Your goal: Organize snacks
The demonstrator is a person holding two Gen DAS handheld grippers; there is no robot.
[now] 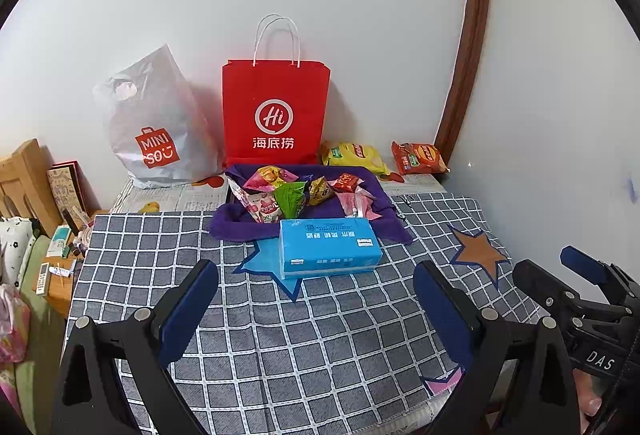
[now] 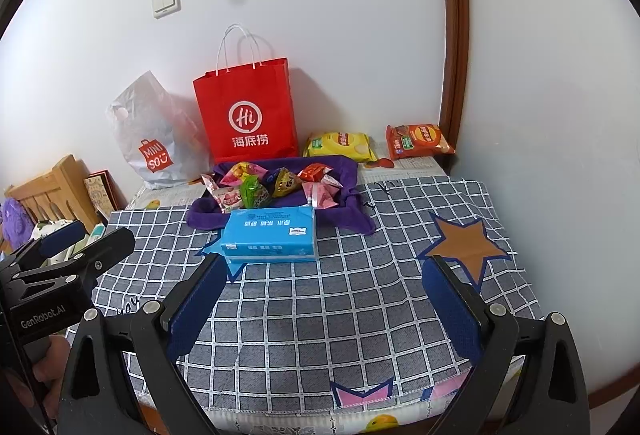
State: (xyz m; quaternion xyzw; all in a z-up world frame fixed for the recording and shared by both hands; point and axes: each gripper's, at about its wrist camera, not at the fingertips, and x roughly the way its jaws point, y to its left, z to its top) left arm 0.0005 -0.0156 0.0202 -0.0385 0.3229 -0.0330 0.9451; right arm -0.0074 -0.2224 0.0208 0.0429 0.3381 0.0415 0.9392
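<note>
Lying in the centre of both frames, the small snack packets (image 1: 298,193) are heaped on a purple cloth (image 1: 384,213); they are crinkled pyramid pouches in pink, green, yellow and red, tips pointing different ways, with the heap's long axis running left to right. Two flat chip bags, one yellow (image 1: 356,155) and one red-orange (image 2: 418,141), lie right of centre near the wall. A blue tissue pack (image 2: 270,235) sits just below the cloth on the checked tablecloth (image 1: 340,335). Only the right wrist view shows the table's front edge at bottom. The left gripper (image 1: 316,309) and the right gripper (image 2: 324,309) are both spread wide, empty.
</note>
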